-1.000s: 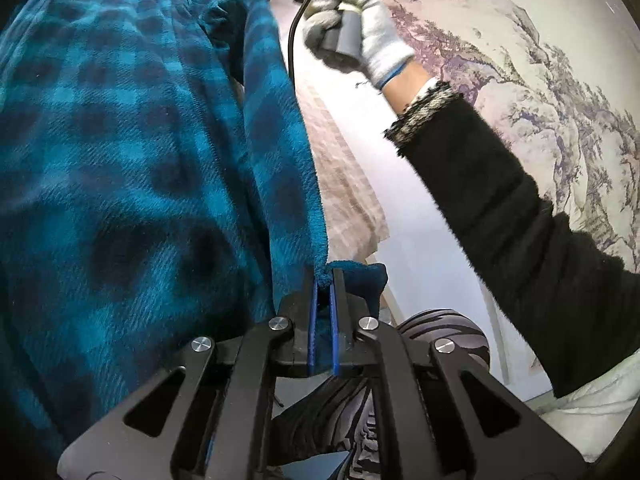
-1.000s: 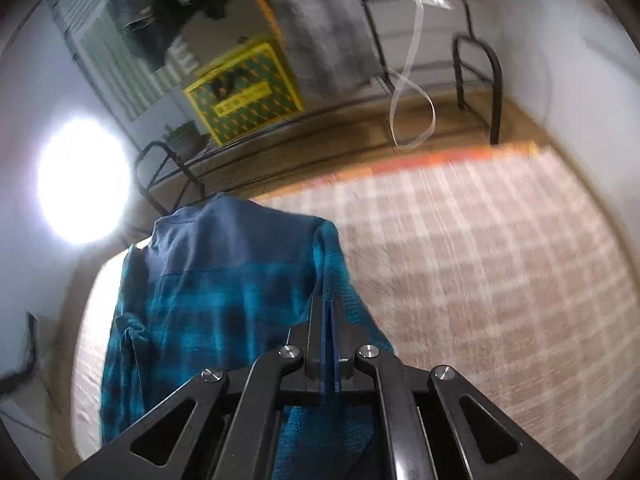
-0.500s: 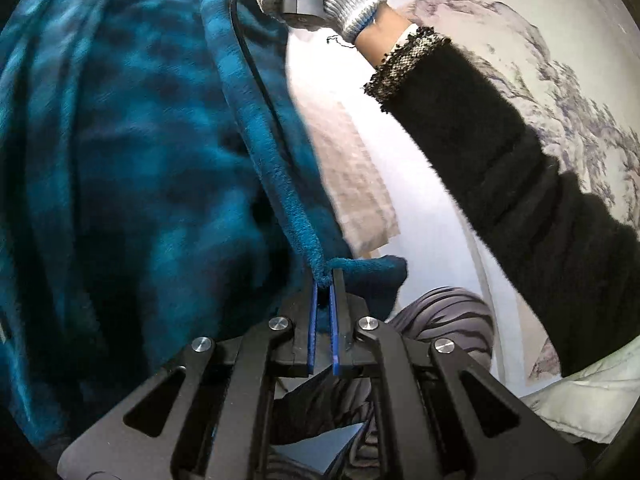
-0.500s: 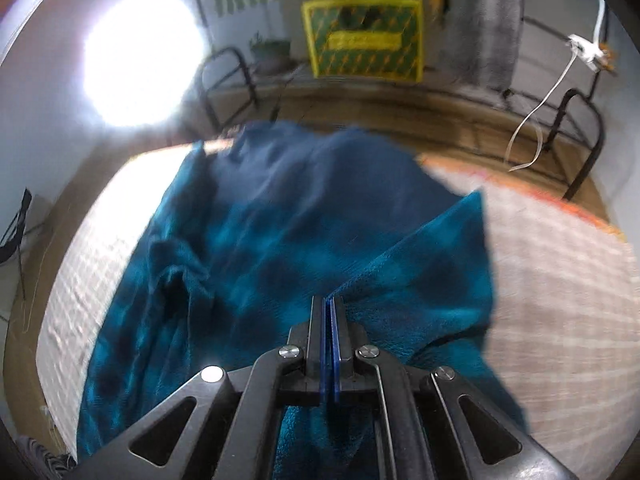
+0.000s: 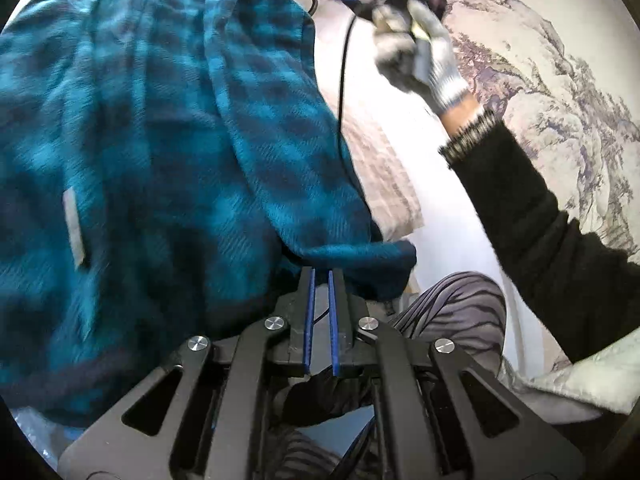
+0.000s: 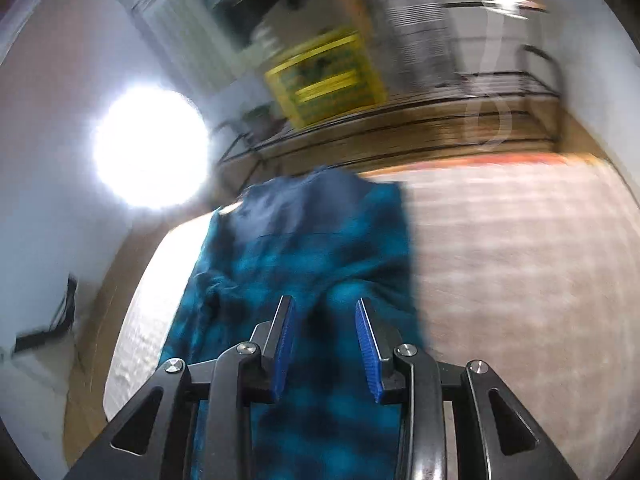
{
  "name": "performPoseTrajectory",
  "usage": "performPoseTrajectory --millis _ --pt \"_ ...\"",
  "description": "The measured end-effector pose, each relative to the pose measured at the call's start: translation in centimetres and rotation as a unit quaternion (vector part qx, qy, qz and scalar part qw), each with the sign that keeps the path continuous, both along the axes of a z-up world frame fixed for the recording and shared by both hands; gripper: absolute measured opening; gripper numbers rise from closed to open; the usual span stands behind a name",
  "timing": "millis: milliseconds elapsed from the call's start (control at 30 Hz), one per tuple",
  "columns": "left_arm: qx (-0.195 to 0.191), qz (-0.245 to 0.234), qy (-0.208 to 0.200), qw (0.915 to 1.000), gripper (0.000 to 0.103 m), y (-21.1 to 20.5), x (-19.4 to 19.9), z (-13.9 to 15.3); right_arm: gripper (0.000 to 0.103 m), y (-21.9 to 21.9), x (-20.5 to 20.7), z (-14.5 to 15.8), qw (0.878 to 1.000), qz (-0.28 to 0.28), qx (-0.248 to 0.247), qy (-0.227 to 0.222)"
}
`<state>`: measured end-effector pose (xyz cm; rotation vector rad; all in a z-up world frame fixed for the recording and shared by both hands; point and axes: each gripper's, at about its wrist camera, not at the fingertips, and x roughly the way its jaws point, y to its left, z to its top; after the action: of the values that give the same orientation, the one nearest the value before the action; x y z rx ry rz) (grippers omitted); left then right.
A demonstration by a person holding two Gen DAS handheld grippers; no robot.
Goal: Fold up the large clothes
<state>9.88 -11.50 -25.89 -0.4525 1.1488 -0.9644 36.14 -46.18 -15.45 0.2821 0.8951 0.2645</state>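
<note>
A large teal and dark blue plaid shirt (image 5: 160,160) lies spread over a beige checked bed cover (image 6: 520,264). In the left wrist view my left gripper (image 5: 320,274) has its blue pads nearly together, pinching a hem edge of the shirt (image 5: 360,252) at the fingertips. The gloved right hand (image 5: 424,52) holds the other gripper up at the top of that view. In the right wrist view my right gripper (image 6: 325,306) is open and empty, just above the shirt (image 6: 312,256). The view is blurred by motion.
A bright lamp (image 6: 150,146) glares at the left. A black metal rack (image 6: 500,92) and a yellow crate (image 6: 324,76) stand beyond the bed. A landscape-print wall (image 5: 560,80) is at the right. The person's striped trouser leg (image 5: 452,312) is below my left gripper.
My right gripper has opened and let go of the shirt edge it held. The shirt half has dropped flat onto the bed. My left gripper stays pinched on the hem.
</note>
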Motion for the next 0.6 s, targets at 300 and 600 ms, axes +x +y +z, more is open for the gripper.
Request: performPoseTrajectory --millis 300,600 --pt "-0.031 0.051 0.059 0.9965 0.067 0.5 0.8 0.6 0.033 -7.9 -4.4 -5.1 0.995 -0.066 0.07 0.031" --pt "-0.068 0.061 0.12 0.9886 0.067 -2.1 3.2 0.0 0.033 -10.2 -7.1 -4.6 0.991 -0.064 0.117 0.001"
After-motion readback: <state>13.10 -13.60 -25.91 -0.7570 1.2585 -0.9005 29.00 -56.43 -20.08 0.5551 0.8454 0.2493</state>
